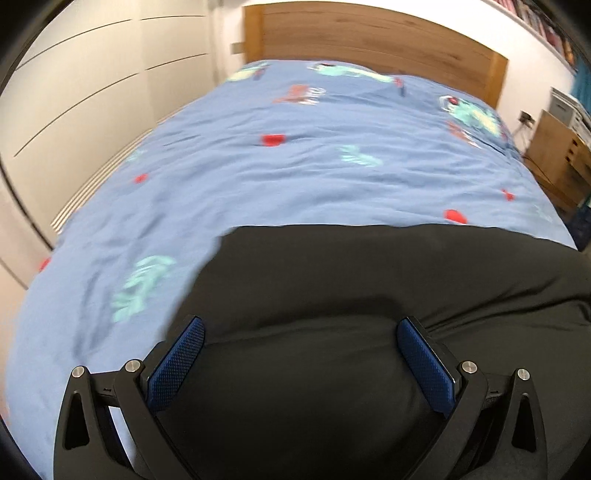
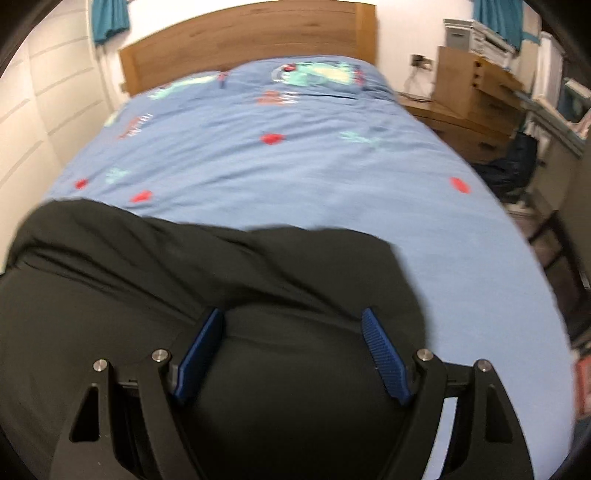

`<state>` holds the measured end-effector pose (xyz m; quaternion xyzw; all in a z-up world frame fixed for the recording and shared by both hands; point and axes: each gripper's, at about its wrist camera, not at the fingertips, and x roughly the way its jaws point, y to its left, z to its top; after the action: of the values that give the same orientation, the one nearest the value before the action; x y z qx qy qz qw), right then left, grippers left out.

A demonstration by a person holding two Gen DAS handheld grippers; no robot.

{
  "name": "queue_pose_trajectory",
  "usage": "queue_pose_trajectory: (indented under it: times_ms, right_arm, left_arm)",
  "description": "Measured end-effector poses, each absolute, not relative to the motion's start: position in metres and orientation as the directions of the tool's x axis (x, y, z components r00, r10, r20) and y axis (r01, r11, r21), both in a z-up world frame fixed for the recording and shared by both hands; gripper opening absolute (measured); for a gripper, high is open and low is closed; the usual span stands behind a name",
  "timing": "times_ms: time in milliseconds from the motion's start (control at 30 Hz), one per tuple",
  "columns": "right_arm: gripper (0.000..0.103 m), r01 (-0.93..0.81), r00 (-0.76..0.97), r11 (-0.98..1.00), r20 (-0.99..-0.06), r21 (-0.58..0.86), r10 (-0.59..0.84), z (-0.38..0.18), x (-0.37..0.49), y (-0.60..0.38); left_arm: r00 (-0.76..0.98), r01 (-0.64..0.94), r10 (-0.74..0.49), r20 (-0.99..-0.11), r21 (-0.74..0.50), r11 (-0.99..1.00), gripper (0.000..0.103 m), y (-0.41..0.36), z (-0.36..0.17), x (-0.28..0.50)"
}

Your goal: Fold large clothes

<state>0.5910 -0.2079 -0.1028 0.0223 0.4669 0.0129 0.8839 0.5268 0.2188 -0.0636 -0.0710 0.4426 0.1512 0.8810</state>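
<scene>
Both claws are over the foot end of the bed, angled down at the black garment (image 1: 332, 280).

Left claw (image 1: 301, 332): jaws spread wide, blue pads (image 1: 181, 362) apart. Black cloth fills the gap below and between them, but the pads aren't pressing on it, so I read it as open, nothing gripped.

Right claw (image 2: 293, 325): same picture, jaws wide, blue pads (image 2: 384, 354) clear of each other, black fabric under the gap, no pinch. Open.

The garment lies spread on the blue duvet (image 1: 295, 166) at the near end of the bed. In my left view it runs from 6 out to 3 o'clock, with a straight far edge across the middle of the frame. In my right view the garment (image 2: 166, 266) covers 6 through 9 o'clock, with a rumpled far edge and a fold ridge running across it just ahead of the pads.

The duvet has red and teal prints; bare duvet from centre to 12 o'clock. Wooden headboard (image 1: 369, 33) at 12. Wardrobe doors (image 1: 92, 92) at 10 in the left view, wooden drawers (image 2: 472, 88) at 2 in the right view. Frames are motion-blurred, so cloth detail is soft.
</scene>
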Motion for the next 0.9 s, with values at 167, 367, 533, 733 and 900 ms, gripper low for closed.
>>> queue_pose_trajectory:
  times_ms: [167, 367, 533, 733, 900]
  right_arm:
    - [0.077, -0.010, 0.632, 0.999, -0.774, 0.032, 0.032, -0.070, 0.547, -0.220]
    - [0.077, -0.078, 0.696, 0.993, -0.708, 0.090, 0.119, -0.048, 0.493, -0.199]
    - [0.077, -0.110, 0.707, 0.988, -0.690, 0.107, 0.153, -0.059, 0.470, -0.172]
    - [0.077, -0.082, 0.700, 0.990, -0.701, 0.114, 0.139, -0.081, 0.465, -0.163]
    - [0.077, -0.032, 0.690, 0.991, -0.714, 0.130, 0.116, -0.087, 0.466, -0.177]
  left_arm:
    - [0.621, -0.333, 0.224, -0.751, 0.007, 0.943, 0.103, 0.230, -0.040, 0.474]
    - [0.682, -0.311, 0.216, -0.699, -0.010, 0.950, 0.103, 0.219, -0.031, 0.424]
    - [0.703, -0.298, 0.213, -0.678, -0.010, 0.955, 0.103, 0.204, -0.044, 0.402]
    - [0.718, -0.291, 0.208, -0.664, -0.015, 0.957, 0.103, 0.203, -0.061, 0.390]
    - [0.717, -0.291, 0.201, -0.668, -0.024, 0.956, 0.103, 0.204, -0.063, 0.385]
